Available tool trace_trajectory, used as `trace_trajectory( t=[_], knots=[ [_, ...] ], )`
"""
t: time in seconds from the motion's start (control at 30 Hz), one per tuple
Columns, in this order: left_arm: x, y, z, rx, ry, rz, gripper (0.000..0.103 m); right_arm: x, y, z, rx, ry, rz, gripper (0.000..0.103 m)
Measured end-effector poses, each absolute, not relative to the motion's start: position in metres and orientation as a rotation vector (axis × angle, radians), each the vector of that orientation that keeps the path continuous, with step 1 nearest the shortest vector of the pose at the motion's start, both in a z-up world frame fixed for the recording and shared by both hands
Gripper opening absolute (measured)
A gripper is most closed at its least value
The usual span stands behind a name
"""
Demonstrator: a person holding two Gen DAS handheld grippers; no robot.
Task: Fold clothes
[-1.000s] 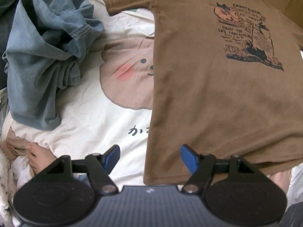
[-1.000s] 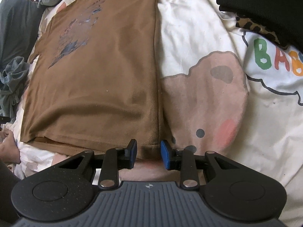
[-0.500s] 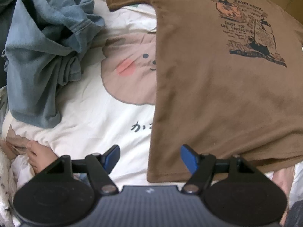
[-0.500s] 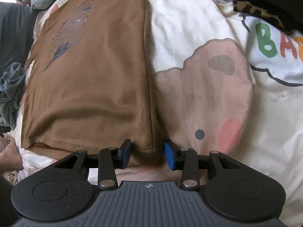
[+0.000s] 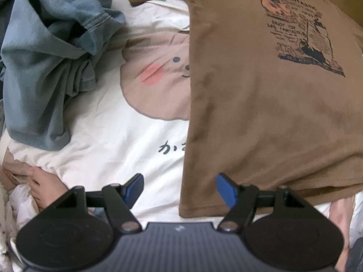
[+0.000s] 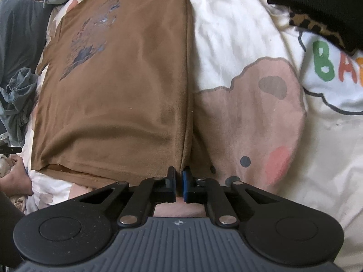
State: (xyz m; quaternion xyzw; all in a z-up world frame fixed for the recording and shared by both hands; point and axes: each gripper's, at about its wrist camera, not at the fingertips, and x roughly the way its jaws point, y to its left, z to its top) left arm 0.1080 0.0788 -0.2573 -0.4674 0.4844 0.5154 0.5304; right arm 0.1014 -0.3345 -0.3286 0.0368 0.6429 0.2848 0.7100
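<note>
A brown T-shirt (image 5: 261, 104) with a printed graphic lies flat, front up, on a cartoon-print bedsheet (image 5: 109, 140). My left gripper (image 5: 180, 188) points straight down over the shirt's lower left hem corner. Its jaws stand open, with the corner lying between the blue pads and untouched. In the right wrist view the same T-shirt (image 6: 118, 95) stretches away from me. My right gripper (image 6: 179, 182) is shut on its lower right hem corner, with the side seam running down into the closed pads.
A crumpled blue-grey garment (image 5: 52, 63) is heaped left of the shirt. Black clothing over a leopard-print piece (image 6: 317, 6) lies at the far right. A person's bare hand or foot (image 5: 45, 188) rests on the sheet by my left gripper.
The right jaws, apart around the shirt's hem corner before, have closed on it. The left gripper stays open in about the same place.
</note>
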Motion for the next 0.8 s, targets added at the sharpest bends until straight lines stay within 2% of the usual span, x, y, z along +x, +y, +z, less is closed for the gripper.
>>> trace_trajectory(
  t=[0.37, 0.5, 0.67, 0.8],
  knots=[
    [0.094, 0.077, -0.274, -1.138, 1.164, 1.185, 0.060, 0.095, -0.334, -0.309, 0.054, 1.418, 0.538, 0.002],
    [0.085, 0.077, -0.275, -1.160, 1.153, 1.170, 0.042, 0.093, -0.327, -0.308, 0.029, 1.423, 0.519, 0.002],
    [0.075, 0.076, -0.274, -1.181, 1.140, 1.164, 0.035, 0.093, -0.322, -0.310, 0.002, 1.432, 0.511, 0.002],
    [0.069, 0.073, -0.280, -1.226, 1.124, 1.154, 0.022, 0.093, -0.320, -0.315, -0.016, 1.441, 0.500, 0.002]
  ],
)
